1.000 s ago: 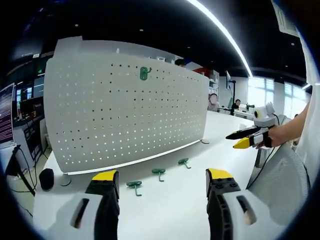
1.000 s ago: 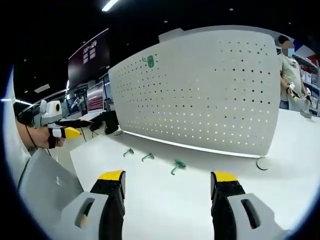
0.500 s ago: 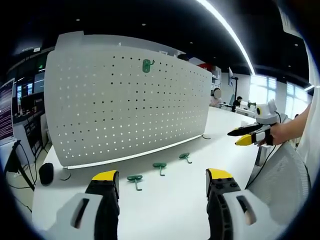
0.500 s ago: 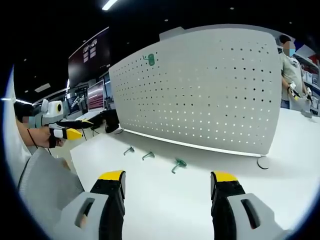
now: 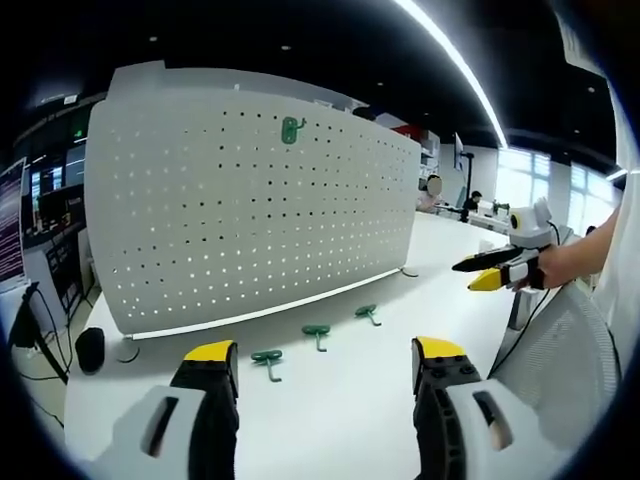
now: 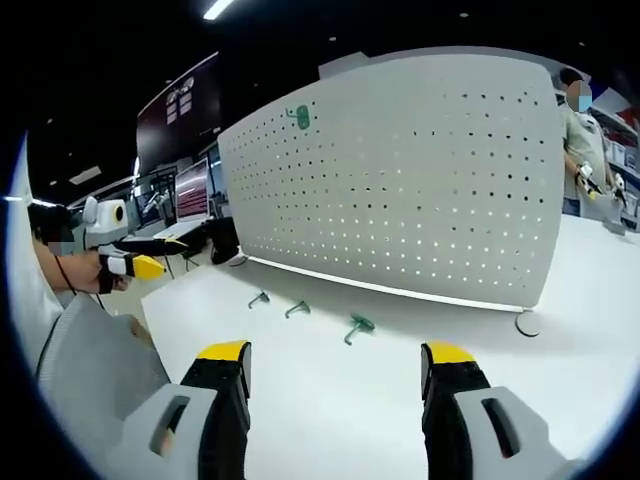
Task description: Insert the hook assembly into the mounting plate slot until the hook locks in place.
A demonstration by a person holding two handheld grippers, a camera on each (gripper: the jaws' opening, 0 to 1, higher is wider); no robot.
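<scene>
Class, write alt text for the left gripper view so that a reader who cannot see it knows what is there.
An open hand-held gripper with yellow-tipped jaws points at three green hooks lying in a row on a white table. Behind them stands a white perforated mounting plate with a fourth green hook mounted near its top. At right, a person's hand holds the other hand-held gripper.

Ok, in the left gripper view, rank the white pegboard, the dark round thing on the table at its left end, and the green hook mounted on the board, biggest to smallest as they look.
1. The pegboard, by far the largest.
2. The dark round object.
3. The mounted green hook, slightly smaller; it sits farther from the camera, so this last ranking is unsure.
</scene>
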